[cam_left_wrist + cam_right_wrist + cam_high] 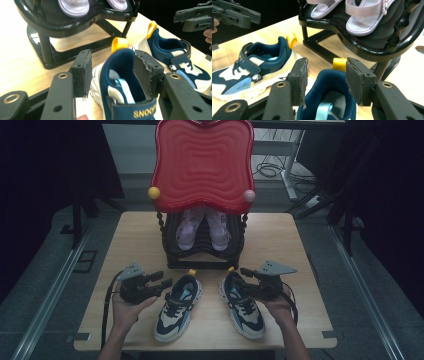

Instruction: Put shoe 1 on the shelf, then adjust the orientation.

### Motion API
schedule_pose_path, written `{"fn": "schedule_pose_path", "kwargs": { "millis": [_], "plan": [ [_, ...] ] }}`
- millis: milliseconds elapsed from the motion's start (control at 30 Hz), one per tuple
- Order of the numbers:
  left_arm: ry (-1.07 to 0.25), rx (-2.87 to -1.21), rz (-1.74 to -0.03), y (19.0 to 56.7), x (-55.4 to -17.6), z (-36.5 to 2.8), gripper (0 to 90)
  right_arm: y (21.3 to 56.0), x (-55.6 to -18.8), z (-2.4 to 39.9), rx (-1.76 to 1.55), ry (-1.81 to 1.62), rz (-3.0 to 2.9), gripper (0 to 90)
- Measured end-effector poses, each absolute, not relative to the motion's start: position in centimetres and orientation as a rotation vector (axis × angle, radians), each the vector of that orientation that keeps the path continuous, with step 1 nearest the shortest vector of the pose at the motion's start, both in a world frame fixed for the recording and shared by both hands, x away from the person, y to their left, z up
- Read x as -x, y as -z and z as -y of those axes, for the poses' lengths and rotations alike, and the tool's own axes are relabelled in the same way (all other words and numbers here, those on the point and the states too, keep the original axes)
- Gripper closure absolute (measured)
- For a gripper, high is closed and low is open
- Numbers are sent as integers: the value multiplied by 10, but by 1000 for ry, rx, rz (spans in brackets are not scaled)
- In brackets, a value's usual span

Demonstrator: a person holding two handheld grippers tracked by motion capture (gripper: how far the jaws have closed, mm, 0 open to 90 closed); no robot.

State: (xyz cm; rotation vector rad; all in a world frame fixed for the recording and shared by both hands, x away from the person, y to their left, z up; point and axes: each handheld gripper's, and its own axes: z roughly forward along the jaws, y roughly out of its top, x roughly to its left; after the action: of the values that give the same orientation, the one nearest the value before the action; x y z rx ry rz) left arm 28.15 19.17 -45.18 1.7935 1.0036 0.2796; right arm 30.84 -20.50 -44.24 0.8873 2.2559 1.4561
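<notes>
Two navy, cream and light-blue sneakers with yellow heel loops lie side by side on the wooden table (135, 235), toes toward me. My left gripper (162, 279) is at the heel of the left sneaker (177, 307). In the left gripper view the jaws (112, 71) straddle that heel collar (122, 62) with a gap at the left pad, so it is open. My right gripper (246, 276) is at the heel of the right sneaker (243, 305). In the right gripper view its jaws (325, 77) stand open around the blue heel (329, 86).
A black shoe rack (200, 266) with a red wavy top (202, 162) stands at the table's back middle, just beyond both heels. A pair of pale pink sandals (187, 232) rests on its shelf. Dark floor, cables and a white desk leg (289, 170) lie behind.
</notes>
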Motion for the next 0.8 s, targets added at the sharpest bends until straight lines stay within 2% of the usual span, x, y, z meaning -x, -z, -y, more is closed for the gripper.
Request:
{"fn": "schedule_pose_path", "kwargs": {
  "millis": [567,800],
  "plan": [
    [-322,-1865,-976,450,-255,-189,490,455,-288,215,-907,-1418,-2303,515],
    [-295,-1865,-979,446,-250,-190,494,454,-288,223,-931,-1436,-2284,516]
  ]
}}
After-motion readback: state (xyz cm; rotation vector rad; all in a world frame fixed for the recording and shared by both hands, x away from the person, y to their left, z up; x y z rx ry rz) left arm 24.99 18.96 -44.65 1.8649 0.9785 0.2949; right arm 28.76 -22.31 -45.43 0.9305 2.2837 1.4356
